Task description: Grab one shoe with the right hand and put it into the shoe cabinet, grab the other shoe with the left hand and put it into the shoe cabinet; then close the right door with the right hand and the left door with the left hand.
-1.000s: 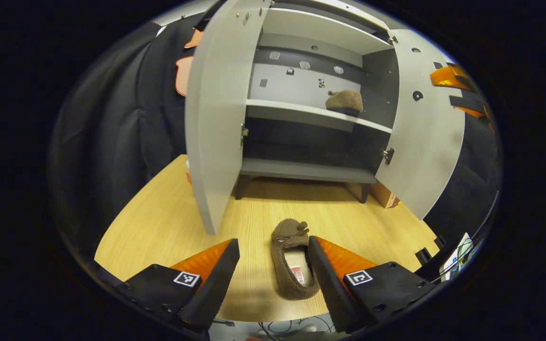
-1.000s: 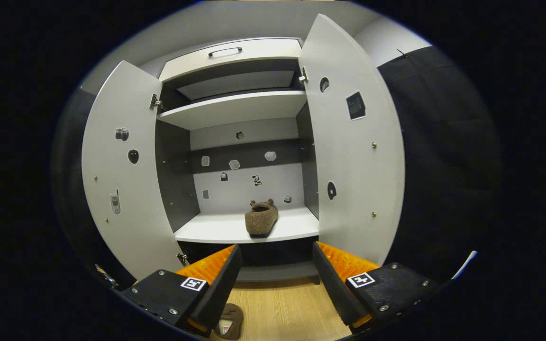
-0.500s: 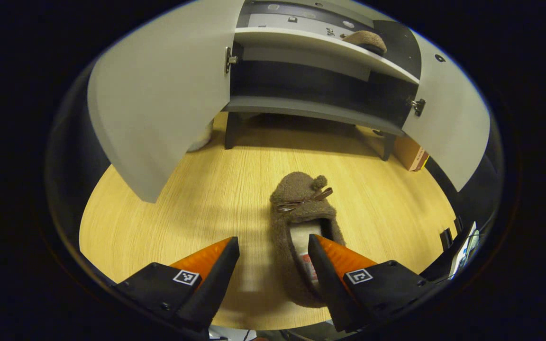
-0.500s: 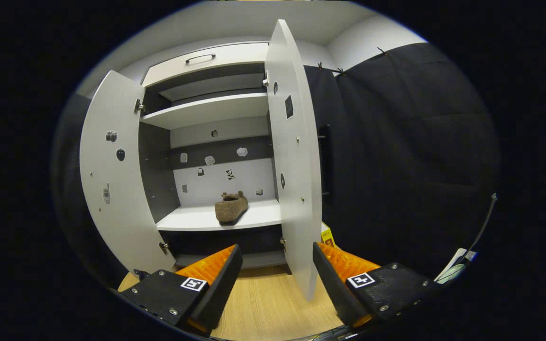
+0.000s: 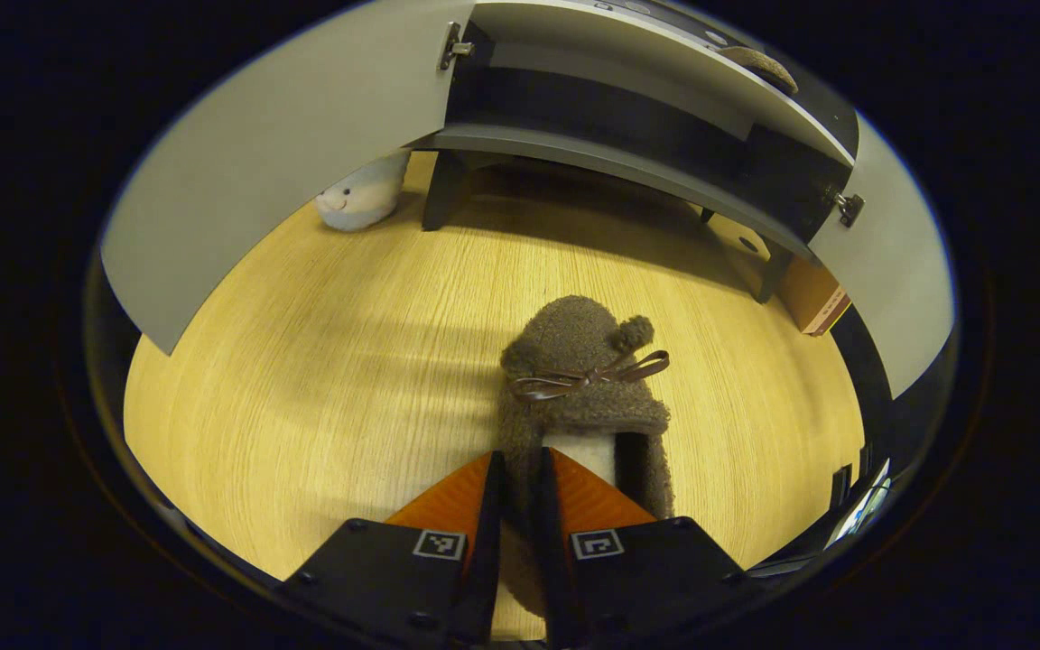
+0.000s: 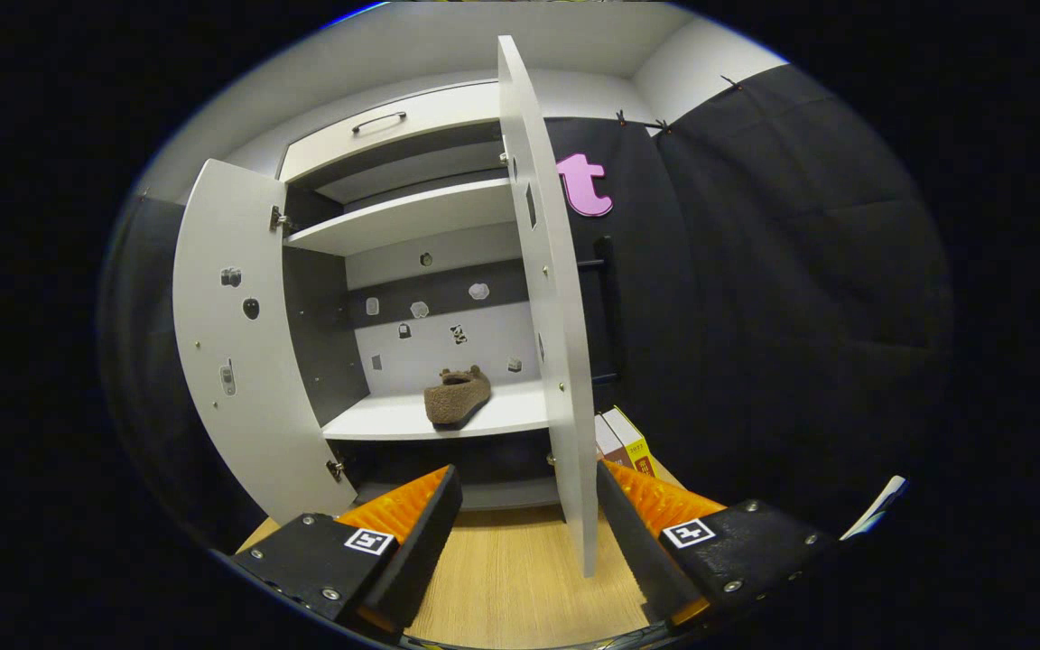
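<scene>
The left tool (image 5: 516, 506) has its fingers drawn nearly together over the near left wall of the brown slipper (image 5: 585, 397), one finger inside the opening and one outside, so it looks clamped on that fuzzy collar. The slipper lies on the wooden surface (image 5: 321, 361), toe and bow pointing to the shoe cabinet (image 5: 610, 162) at the far side. The other slipper (image 6: 457, 397) already sits on the middle shelf (image 6: 434, 417), toward its right. The right tool (image 6: 527, 519) hangs with its fingers spread wide and nothing between them, facing the edge of the right door (image 6: 549, 316). To carry well, lift straight up first so the soft heel does not drag, keep the grip firm since plush may slip, then bring it between both open doors and set it down left of its mate.
</scene>
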`<state>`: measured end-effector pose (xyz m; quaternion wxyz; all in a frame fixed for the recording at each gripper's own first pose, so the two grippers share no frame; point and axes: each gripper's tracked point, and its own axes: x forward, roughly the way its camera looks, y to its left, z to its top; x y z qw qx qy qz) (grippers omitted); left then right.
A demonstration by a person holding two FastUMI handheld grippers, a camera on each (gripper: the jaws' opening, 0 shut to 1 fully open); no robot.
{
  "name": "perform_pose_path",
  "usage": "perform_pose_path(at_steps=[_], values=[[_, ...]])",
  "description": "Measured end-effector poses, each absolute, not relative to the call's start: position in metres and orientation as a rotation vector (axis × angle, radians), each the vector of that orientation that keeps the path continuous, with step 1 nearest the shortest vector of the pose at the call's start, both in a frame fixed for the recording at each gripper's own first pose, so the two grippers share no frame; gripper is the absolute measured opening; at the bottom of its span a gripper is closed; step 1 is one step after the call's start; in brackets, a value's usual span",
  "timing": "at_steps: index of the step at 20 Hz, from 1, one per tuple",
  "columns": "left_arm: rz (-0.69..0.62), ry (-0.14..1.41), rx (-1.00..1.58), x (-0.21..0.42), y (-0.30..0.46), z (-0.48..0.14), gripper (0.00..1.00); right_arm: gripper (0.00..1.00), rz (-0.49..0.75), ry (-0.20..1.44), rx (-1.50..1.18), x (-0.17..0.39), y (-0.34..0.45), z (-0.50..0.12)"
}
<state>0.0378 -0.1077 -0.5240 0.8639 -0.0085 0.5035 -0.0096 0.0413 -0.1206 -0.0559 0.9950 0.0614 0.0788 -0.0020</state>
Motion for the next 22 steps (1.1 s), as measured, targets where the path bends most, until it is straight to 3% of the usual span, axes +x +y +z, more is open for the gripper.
perform_pose_path(at_steps=[2,6,15,22], values=[[-0.016,1.064,-0.003,0.042,-0.109,-0.518,0.07,0.92,0.008,0.143,0.125,0.043,-0.127,-0.053],[-0.033,1.038,-0.005,0.048,-0.118,-0.483,0.07,0.92,0.031,0.130,0.139,0.044,-0.138,-0.052],[-0.052,0.926,-0.086,0.061,-0.146,-0.339,0.07,0.92,0.033,0.133,0.136,0.043,-0.166,-0.071],[-0.079,0.707,-0.095,0.143,-0.174,-0.219,0.07,0.93,-0.028,0.131,0.145,0.040,-0.195,-0.078]])
